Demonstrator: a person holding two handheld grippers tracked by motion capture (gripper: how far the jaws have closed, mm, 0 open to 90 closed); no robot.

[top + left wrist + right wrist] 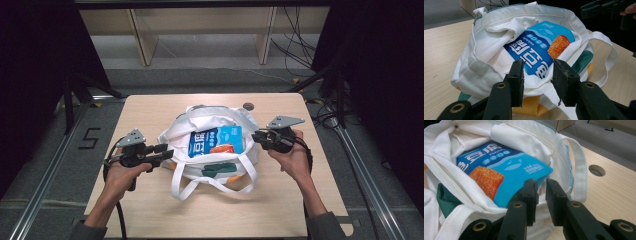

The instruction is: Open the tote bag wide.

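The white tote bag lies on its side near the middle of the wooden bench, its mouth agape and its looped handles spilling toward the person's edge. A blue snack packet sits in the opening, half inside, with white lettering and a picture of an orange fried square on its face (the left gripper view shows the print upside down). Green and orange patches of the bag's printed side show beneath the packet in the high view.

The left gripper is held at the bag's left side, its jaws parted and reaching just to the cloth rim; in its own view the left gripper has the jaws standing apart over the bag's near edge with nothing between them, the packet just beyond. The right gripper comes in from the bag's right side. In its own view the right gripper has a narrow gap between the jaws, and the packet's corner lies just past the tips; whether the left jaw touches the packet I cannot tell, but nothing is clamped.

A round hole is cut in the bench near the far edge, just beyond the bag. The person's hands grip each tool from below, grey sleeves at the bottom edge.
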